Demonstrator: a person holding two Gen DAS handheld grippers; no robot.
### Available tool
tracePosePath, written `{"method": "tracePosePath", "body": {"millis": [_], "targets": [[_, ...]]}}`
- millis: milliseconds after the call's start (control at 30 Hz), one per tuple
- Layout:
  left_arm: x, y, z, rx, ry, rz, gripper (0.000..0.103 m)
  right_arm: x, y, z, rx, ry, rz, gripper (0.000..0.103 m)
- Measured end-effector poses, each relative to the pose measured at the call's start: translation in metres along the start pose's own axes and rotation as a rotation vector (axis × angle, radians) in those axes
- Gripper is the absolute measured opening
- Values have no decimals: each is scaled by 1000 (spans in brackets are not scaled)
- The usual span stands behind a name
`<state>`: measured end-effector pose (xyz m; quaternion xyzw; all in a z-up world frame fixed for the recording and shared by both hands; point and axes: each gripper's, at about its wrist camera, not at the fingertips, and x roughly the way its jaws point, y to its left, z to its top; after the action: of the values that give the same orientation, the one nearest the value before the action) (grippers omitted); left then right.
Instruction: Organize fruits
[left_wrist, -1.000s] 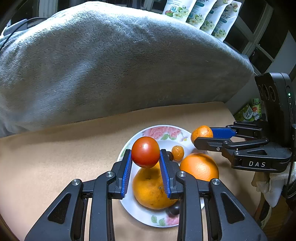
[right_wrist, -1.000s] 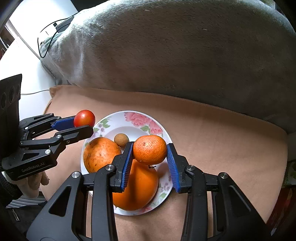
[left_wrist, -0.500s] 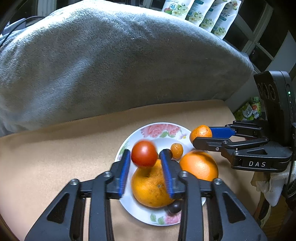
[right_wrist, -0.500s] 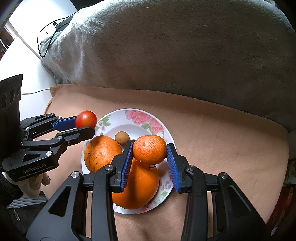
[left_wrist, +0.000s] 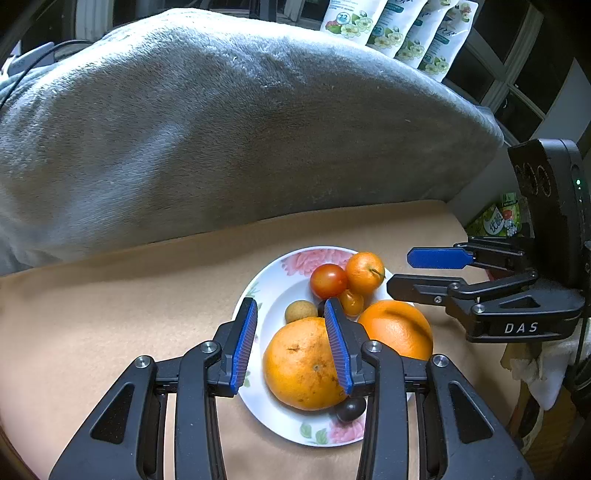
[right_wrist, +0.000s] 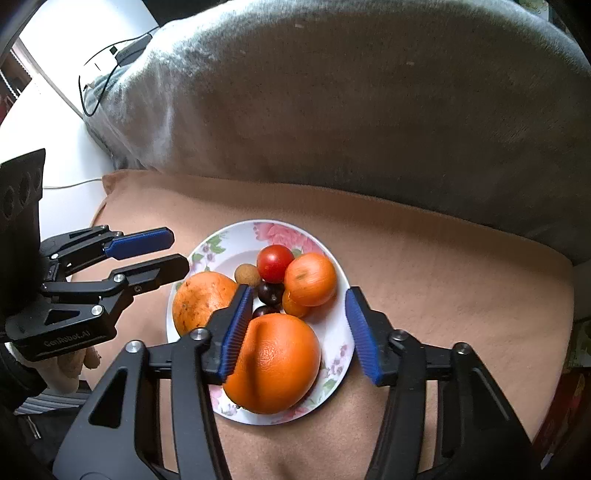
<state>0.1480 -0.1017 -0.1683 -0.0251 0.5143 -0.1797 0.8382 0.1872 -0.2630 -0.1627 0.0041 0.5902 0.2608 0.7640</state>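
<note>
Open tan cushion (left_wrist: 110, 314) left of the crowded plate (left_wrist: 269, 291); grey blanket (left_wrist: 221, 129) banked behind

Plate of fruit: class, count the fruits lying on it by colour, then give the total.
Orange fruits: 4
Red tomato: 1
Tan round fruit: 1
Dark round fruits: 2
Total: 8, all on the plate

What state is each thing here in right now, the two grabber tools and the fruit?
Left gripper: open, empty, jaws just opened.
Right gripper: open, empty, jaws just opened.
Tomato: resting on the plate, released.
Mandarin: on the plate, touching the tomato.
Two large oranges: lying on the plate, side by side.
</note>
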Motion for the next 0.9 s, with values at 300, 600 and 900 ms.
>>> {"method": "tracePosePath", "body": {"millis": [300,600,900], "targets": [[-11,2,0,-1,-15,11,49,-10,-4,-3,12,-19,-12,62],[-19,1,-2,6,-25,33,69,-20,-8,-5,23,-40,-54,77],[-23,2,-4,7,-21,53,71,-30,-8,-7,31,-53,-65,79]]}}
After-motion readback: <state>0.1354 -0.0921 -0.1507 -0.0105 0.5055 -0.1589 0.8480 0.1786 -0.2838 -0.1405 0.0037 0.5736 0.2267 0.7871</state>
